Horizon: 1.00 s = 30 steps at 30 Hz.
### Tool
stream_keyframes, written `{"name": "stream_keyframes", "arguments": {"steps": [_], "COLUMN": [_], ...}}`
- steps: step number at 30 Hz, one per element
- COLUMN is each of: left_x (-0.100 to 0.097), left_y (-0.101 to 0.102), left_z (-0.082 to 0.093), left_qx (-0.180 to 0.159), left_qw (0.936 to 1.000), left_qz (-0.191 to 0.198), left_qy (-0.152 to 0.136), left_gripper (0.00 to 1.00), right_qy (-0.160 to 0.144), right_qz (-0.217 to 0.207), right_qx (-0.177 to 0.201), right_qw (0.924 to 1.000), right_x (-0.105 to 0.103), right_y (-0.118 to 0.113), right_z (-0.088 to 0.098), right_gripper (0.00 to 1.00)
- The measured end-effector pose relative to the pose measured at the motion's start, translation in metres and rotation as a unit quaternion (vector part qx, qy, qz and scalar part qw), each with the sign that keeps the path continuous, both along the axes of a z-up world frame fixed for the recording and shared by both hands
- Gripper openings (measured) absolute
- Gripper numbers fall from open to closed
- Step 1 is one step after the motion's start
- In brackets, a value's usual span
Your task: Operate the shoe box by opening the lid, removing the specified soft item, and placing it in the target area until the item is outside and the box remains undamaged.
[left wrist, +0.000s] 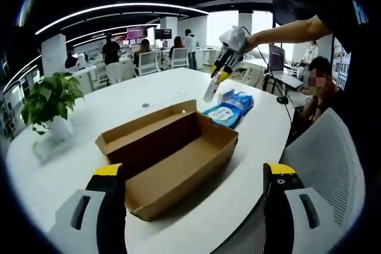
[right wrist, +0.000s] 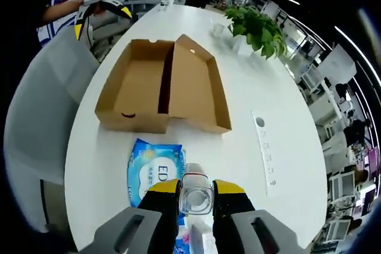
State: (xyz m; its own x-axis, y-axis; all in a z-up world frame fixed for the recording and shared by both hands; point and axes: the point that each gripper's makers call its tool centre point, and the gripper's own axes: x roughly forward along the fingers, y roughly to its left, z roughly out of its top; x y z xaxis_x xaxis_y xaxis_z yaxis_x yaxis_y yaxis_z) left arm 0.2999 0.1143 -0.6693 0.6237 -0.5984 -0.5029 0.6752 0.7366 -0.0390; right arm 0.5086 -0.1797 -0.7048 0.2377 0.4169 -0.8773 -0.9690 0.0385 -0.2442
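Right gripper [right wrist: 196, 193] pinches a clear bottle [right wrist: 196, 190] above the wipes pack [right wrist: 153, 173]; left gripper [left wrist: 196, 173] spread by open shoe box [left wrist: 169, 153]

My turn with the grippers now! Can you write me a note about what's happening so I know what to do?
Left gripper: open, holding nothing, near the shoe box.
Right gripper: shut on a small clear bottle, lifted above the table.
Shoe box: lid open, inside looks empty, no damage seen.
Blue wipes pack: lying on the table just outside the box.
Done: lid opened, soft pack out.
Left: probably set the bottle down; check that the pack sits where it belongs.
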Motion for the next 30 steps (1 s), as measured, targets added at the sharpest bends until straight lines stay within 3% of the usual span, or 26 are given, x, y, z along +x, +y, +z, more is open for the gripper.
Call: {"name": "stream_keyframes", "arguments": {"steps": [12, 30], "left_x": [-0.011, -0.017], "left_y": [0.013, 0.020], "left_z": [-0.002, -0.006], "left_qx": [0.000, -0.001], "left_qw": [0.9996, 0.9991], "left_qz": [0.026, 0.043], "left_qy": [0.002, 0.002], "left_gripper": [1.00, 0.99], "right_qy": [0.006, 0.028], "right_qz": [0.023, 0.027], "right_qx": [-0.042, -0.078], "right_qw": [0.9988, 0.9962], "right_x": [0.019, 0.026], "right_y": [-0.009, -0.014], "right_z": [-0.029, -0.059], "right_gripper": [0.17, 0.17]}}
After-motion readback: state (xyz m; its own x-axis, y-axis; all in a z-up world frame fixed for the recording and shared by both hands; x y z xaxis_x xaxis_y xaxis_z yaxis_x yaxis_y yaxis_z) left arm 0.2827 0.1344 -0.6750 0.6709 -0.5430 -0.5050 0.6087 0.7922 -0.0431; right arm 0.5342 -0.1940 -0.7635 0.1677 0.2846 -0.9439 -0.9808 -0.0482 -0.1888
